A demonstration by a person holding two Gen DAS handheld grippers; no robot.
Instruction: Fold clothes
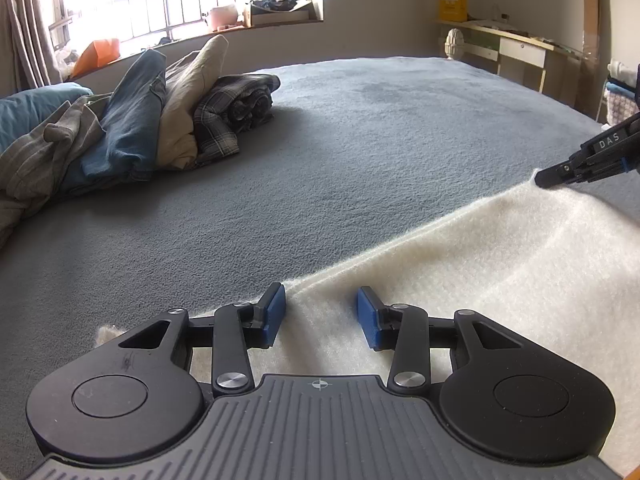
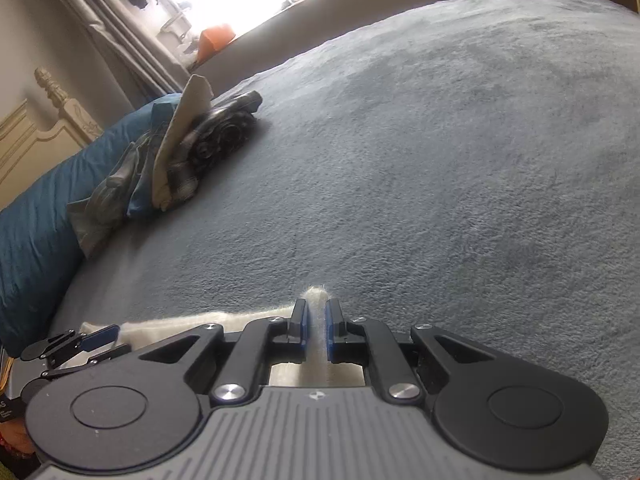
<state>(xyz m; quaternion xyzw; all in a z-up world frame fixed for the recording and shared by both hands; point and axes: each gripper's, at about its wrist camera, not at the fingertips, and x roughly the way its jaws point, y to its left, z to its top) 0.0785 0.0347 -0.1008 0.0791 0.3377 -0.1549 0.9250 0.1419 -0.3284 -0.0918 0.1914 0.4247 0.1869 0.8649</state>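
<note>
on the near side of the bed, a cream fleece garment lies spread flat over the grey, nubbly bedcover, its far edge running in a straight line across the plush surface. the right gripper is clamped on a pinched-up ridge of that fleece at one end of the edge, a fuzzy tuft poking out past its blue pads. the left gripper sits low over the other end with its jaws apart, the fabric lying slack between them, not pinched. this looks like the start of a fold: one corner taken, the other not yet. the next move seems to call for the left jaws to close on the edge so both ends can lift evenly. farther back, a rumpled pile of clothes, denim, plaid and beige cloth, waits beside a teal pillow.
</note>
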